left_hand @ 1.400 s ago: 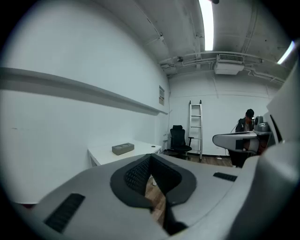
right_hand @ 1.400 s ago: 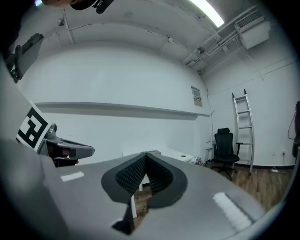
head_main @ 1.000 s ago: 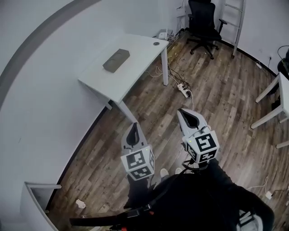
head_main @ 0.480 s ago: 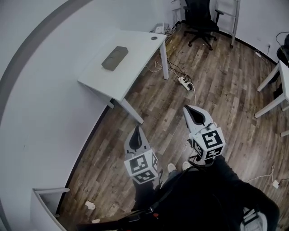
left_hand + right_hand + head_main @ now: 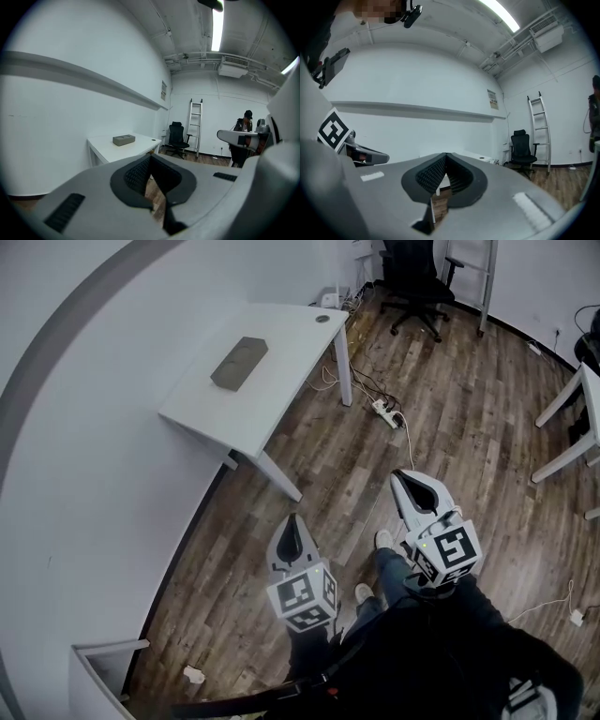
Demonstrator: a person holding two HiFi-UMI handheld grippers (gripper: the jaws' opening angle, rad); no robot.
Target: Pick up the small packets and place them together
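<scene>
No small packets show in any view. A grey box (image 5: pixel 239 363) lies on a white table (image 5: pixel 286 352) by the curved wall, well ahead of me. The same box (image 5: pixel 123 139) appears in the left gripper view, far beyond the tips. My left gripper (image 5: pixel 291 520) hangs over the wooden floor, shut and empty; its pads meet at the tip (image 5: pixel 150 157). My right gripper (image 5: pixel 401 475) is a little further forward, also shut with nothing in it, its tip (image 5: pixel 446 155) pointing toward the wall.
A black office chair (image 5: pixel 417 277) and a ladder (image 5: pixel 466 277) stand at the back. A power strip (image 5: pixel 386 413) with cables lies on the floor near the table leg. Another white table (image 5: pixel 589 418) is at the right edge. A person (image 5: pixel 243 127) stands by it.
Both grippers have dropped lower in the head view and the view has shifted. A leg and foot have stepped forward between the grippers. Both stay shut.
</scene>
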